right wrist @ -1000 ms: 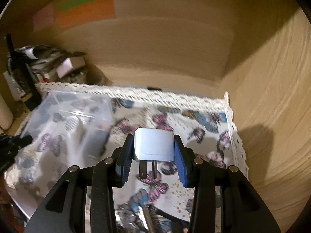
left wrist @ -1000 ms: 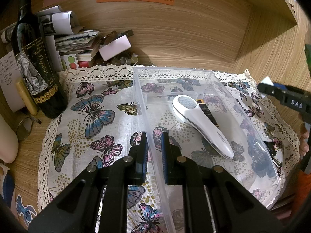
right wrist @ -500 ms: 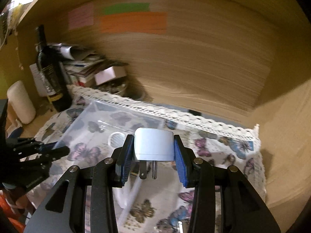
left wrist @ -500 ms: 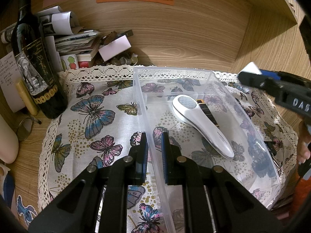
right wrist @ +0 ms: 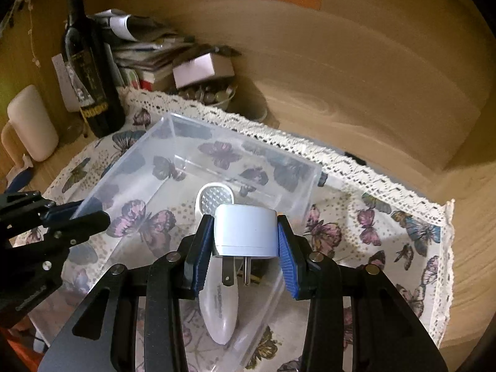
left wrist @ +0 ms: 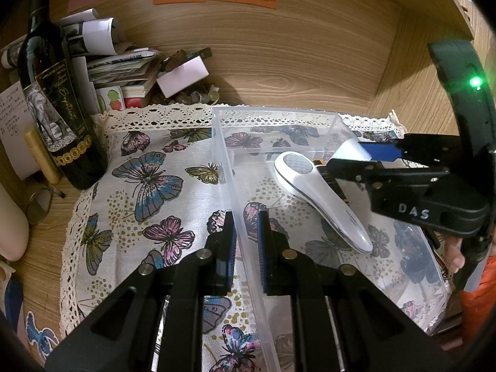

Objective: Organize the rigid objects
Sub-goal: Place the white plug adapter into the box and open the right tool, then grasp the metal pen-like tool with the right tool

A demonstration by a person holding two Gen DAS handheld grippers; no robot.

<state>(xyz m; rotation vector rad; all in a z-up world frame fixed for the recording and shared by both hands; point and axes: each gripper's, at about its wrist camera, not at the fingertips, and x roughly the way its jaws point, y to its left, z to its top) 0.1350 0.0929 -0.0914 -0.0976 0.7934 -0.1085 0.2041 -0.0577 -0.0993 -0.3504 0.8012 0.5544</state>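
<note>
A clear plastic bin [left wrist: 279, 114] stands on a butterfly cloth [left wrist: 148, 179]; it also shows in the right wrist view [right wrist: 173, 124]. A white handheld device [left wrist: 322, 198] lies inside it, seen too in the right wrist view [right wrist: 218, 307]. My left gripper [left wrist: 246, 232] is shut on the bin's left wall. My right gripper [right wrist: 246, 248] is shut on a white plug adapter [right wrist: 246, 229], prongs down, above the bin's right part; it enters the left wrist view [left wrist: 356, 155] from the right.
A wine bottle [left wrist: 55, 108] stands at the back left beside a pile of papers [left wrist: 117, 65] and a small white box [left wrist: 183, 76]. Wooden walls close the back and right. A cream cylinder [right wrist: 32, 124] stands at the far left.
My right gripper has carried the plug adapter leftward from over the cloth to above the bin. My left gripper has stayed clamped on the bin wall.
</note>
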